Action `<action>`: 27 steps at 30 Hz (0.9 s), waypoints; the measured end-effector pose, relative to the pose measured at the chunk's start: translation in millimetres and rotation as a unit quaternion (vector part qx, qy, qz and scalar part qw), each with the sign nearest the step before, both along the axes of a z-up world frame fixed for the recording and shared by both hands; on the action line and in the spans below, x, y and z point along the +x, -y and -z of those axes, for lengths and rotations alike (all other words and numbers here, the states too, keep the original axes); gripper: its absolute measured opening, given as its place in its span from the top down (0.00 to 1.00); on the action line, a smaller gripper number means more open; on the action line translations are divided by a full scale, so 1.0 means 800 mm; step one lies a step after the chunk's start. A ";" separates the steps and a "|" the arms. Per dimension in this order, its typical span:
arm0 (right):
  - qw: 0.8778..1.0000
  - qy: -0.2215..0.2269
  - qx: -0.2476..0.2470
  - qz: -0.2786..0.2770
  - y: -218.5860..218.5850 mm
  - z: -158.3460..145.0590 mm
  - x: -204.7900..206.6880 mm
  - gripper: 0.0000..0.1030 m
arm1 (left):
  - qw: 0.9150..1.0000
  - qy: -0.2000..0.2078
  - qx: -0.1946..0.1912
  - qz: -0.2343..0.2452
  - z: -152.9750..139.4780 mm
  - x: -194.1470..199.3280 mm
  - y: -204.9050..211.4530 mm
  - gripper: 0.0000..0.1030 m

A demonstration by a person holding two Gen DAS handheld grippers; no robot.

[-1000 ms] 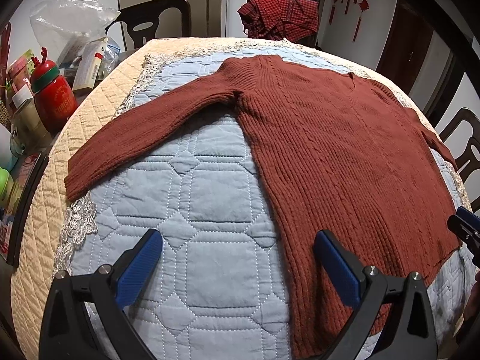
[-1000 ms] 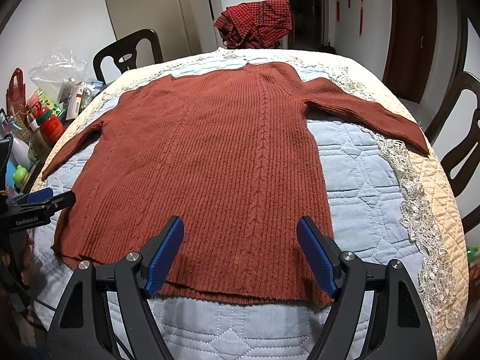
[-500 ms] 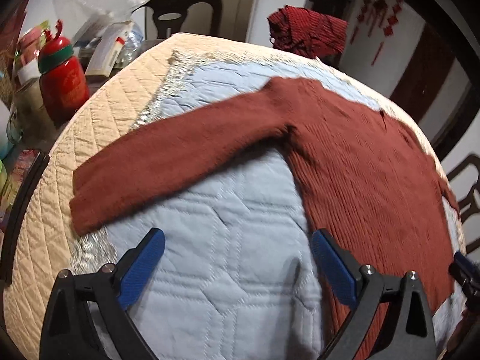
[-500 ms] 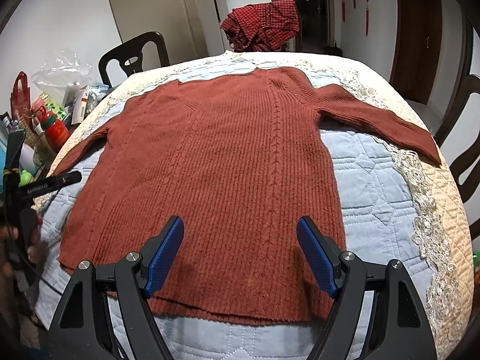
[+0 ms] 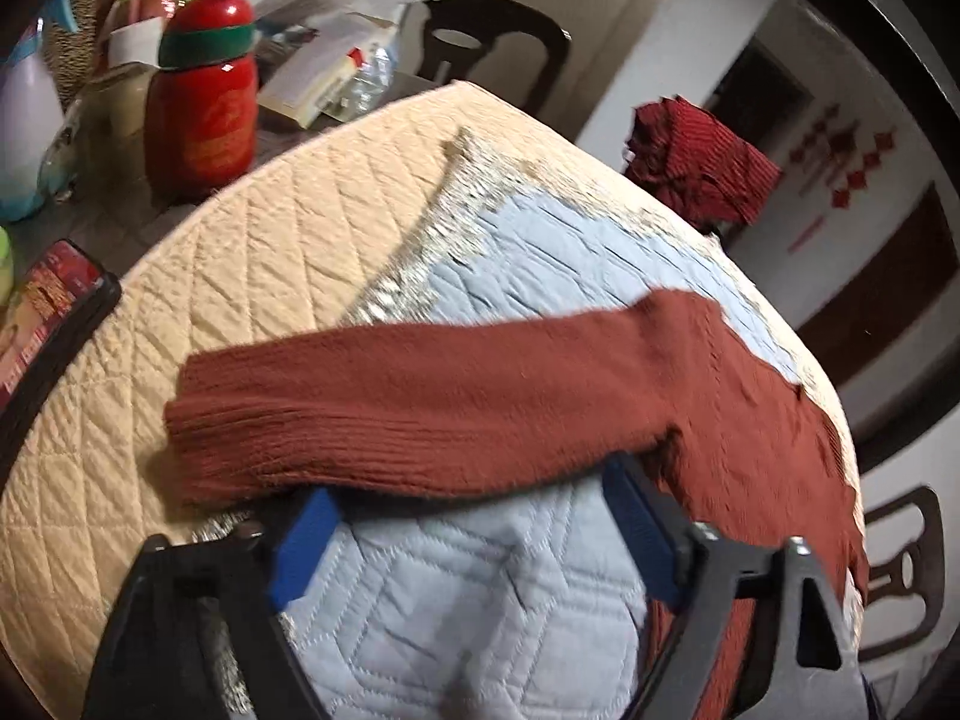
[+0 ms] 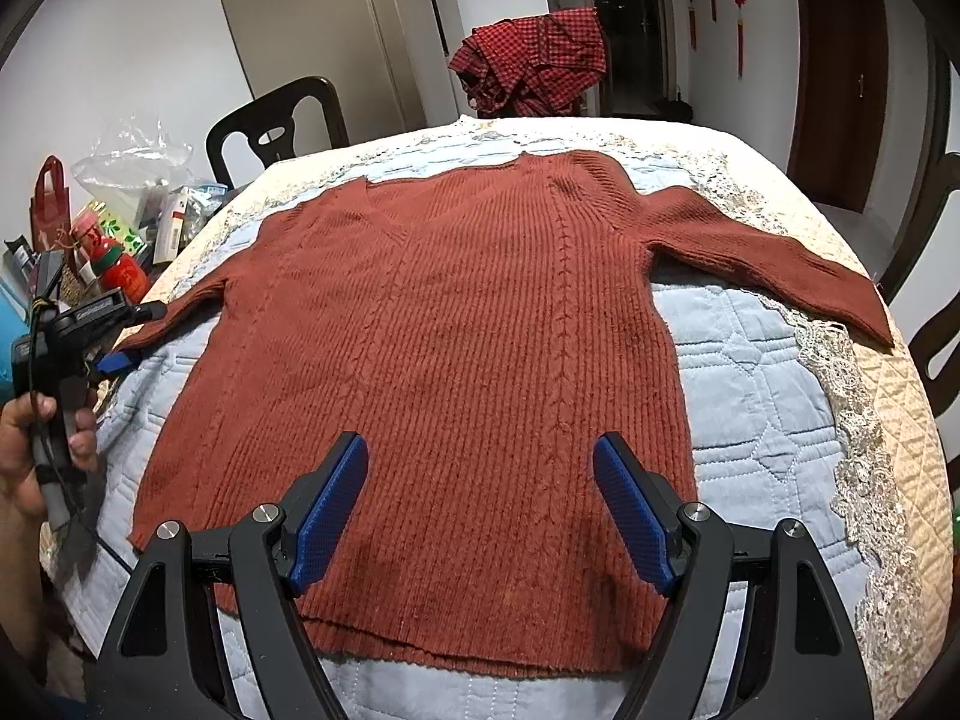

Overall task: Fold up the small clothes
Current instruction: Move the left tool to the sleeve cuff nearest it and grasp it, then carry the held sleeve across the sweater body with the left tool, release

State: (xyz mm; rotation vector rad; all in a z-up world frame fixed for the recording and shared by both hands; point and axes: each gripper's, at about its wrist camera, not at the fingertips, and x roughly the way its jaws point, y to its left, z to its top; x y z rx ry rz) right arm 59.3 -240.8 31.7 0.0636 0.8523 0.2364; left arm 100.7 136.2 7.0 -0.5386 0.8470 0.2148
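One red-brown sweater (image 6: 456, 324) lies flat, front up, on the blue quilt (image 6: 756, 396) over the bench. Left gripper (image 5: 468, 516) has its jaws spread wide, right by the sweater's sleeve (image 5: 390, 408) near the cuff. Right gripper (image 6: 480, 480) has its jaws spread over the bottom hem, holding nothing.

In the left wrist view everything is smeared by motion blur, and the tips of the left gripper (image 5: 474, 516) slip out of sight under the sweater sleeve (image 5: 420, 408), so whether its blue fingers (image 5: 303, 546) touch the knit cannot be told. The red bottle (image 5: 201, 108) at upper left carries print too blurred to read. In the right wrist view the sweater's (image 6: 456, 360) left cuff is hidden behind the hand-held left gripper (image 6: 117, 354) at the left edge, and the person's hand (image 6: 36, 444) is cut off there.
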 end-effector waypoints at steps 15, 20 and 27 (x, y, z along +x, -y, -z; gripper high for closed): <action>1.000 -0.003 0.020 0.014 0.027 0.006 -0.001 0.24 | 0.991 0.070 0.102 0.058 -0.092 0.057 0.046 0.93; 0.999 -0.003 0.023 0.023 0.036 0.005 -0.002 0.25 | 0.969 0.110 0.124 0.181 -0.124 0.095 0.156 0.93; 0.999 0.001 0.017 0.044 0.054 -0.004 -0.008 0.25 | 0.931 0.031 0.032 0.363 -0.048 0.144 0.283 0.91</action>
